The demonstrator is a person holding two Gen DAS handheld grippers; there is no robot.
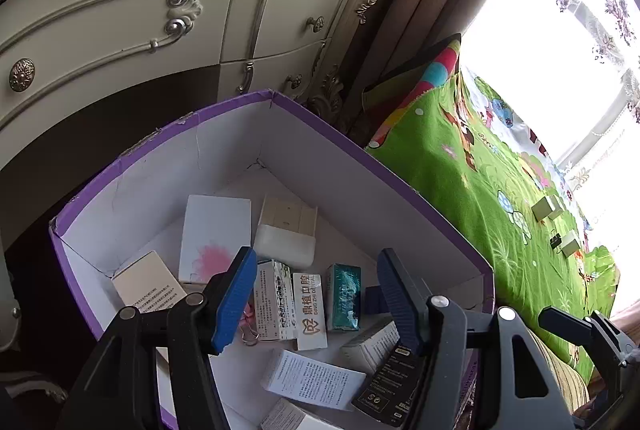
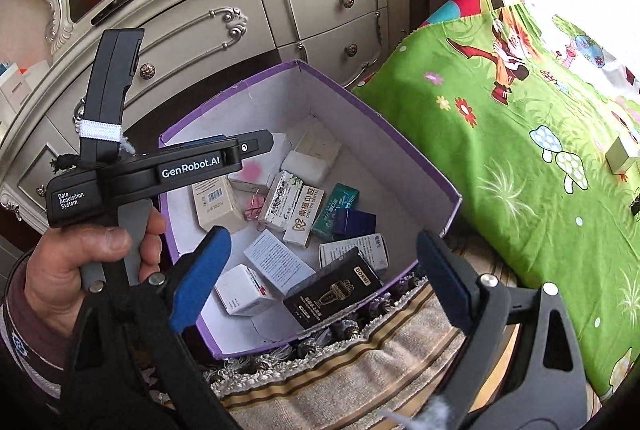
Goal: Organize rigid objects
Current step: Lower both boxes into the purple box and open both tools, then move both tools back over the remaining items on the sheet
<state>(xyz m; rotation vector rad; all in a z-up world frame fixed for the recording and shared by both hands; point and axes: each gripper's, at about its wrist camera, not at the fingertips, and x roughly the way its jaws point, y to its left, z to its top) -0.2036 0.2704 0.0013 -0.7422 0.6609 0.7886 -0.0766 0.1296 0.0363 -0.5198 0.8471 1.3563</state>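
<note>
The right gripper [image 2: 316, 278] is hanging wide open and empty over the near end of the purple box [image 2: 404, 146], with a black carton [image 2: 332, 292] lying just below its fingers. The left gripper [image 1: 316, 294] is hovering half open above the small cartons [image 1: 308, 306] in the box, gripping nothing. Farther off, a few pale boxes [image 1: 546, 208] are lying on the green bedsheet [image 1: 460, 166]

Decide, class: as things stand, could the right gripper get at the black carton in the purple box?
Probably yes. The right gripper is open and empty, the black carton lies on top near the purple box's near wall, and nothing covers it.
</note>
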